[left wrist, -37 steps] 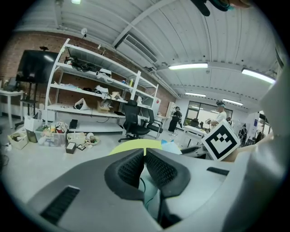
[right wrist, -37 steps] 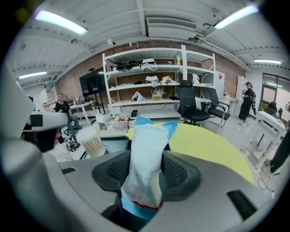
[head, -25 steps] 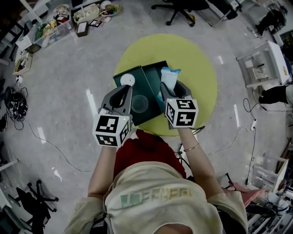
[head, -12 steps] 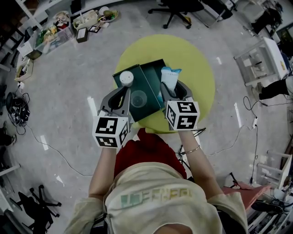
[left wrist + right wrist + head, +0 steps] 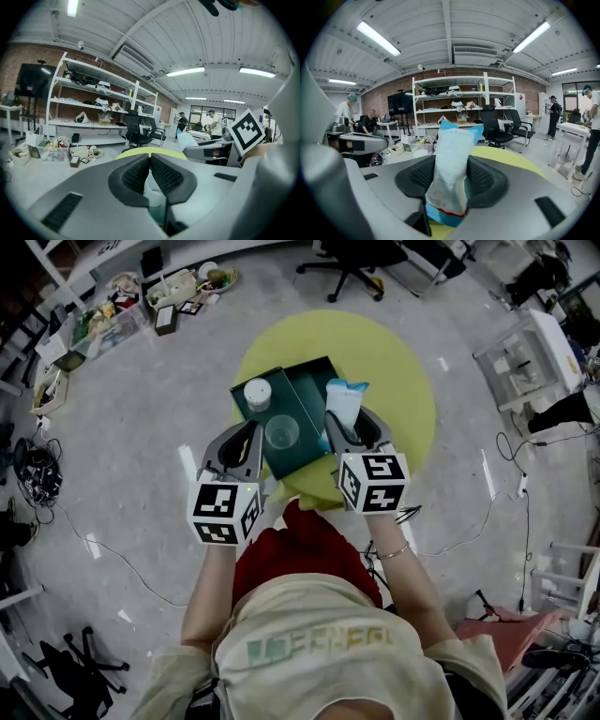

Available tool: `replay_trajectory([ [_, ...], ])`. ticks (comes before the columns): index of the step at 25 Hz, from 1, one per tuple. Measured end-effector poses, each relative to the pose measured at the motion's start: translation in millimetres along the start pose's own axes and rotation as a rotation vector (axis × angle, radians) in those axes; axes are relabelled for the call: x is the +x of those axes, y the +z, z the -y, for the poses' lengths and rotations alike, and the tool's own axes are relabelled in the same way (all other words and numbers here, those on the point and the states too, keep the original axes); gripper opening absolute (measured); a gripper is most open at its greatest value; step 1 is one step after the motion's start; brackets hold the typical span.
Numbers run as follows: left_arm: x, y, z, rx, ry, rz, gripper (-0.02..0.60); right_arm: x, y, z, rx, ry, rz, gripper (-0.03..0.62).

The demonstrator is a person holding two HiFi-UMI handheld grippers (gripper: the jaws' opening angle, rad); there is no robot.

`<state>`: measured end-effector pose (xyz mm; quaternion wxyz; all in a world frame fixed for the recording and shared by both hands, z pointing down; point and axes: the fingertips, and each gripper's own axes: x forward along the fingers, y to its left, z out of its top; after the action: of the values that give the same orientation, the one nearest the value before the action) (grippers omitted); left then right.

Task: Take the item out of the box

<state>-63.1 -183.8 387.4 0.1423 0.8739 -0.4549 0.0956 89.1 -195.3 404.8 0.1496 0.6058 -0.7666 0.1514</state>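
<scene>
A dark green box (image 5: 305,390) lies open on the round yellow table (image 5: 403,381). Inside it stand a white-lidded jar (image 5: 257,393) and a clear cup (image 5: 281,432). My right gripper (image 5: 349,435) is shut on a pale blue and white packet (image 5: 344,399) and holds it upright over the box's right side. In the right gripper view the packet (image 5: 450,159) stands squeezed between the pads of the right gripper (image 5: 451,180). My left gripper (image 5: 248,437) sits at the box's left edge. Its pads (image 5: 136,173) nearly touch, pinching the thin dark box wall.
Bins and clutter (image 5: 103,310) lie on the floor at the upper left, with cables (image 5: 37,465) beside them. An office chair (image 5: 361,259) stands beyond the table, and a white rack (image 5: 530,357) at the right. Shelving (image 5: 93,108) and standing people (image 5: 213,124) show in the gripper views.
Both grippers have moved up the picture, away from the person. The packet went along in the right gripper. The clear cup now shows free beside the left gripper.
</scene>
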Motion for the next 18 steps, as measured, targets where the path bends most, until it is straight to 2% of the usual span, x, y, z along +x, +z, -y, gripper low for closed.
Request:
replay_trajectory([
  [18,-41,-9,13,0.006,-0.006,0.01,0.031,-57,1,-33,-0.001,0.025,0.072,0.232],
])
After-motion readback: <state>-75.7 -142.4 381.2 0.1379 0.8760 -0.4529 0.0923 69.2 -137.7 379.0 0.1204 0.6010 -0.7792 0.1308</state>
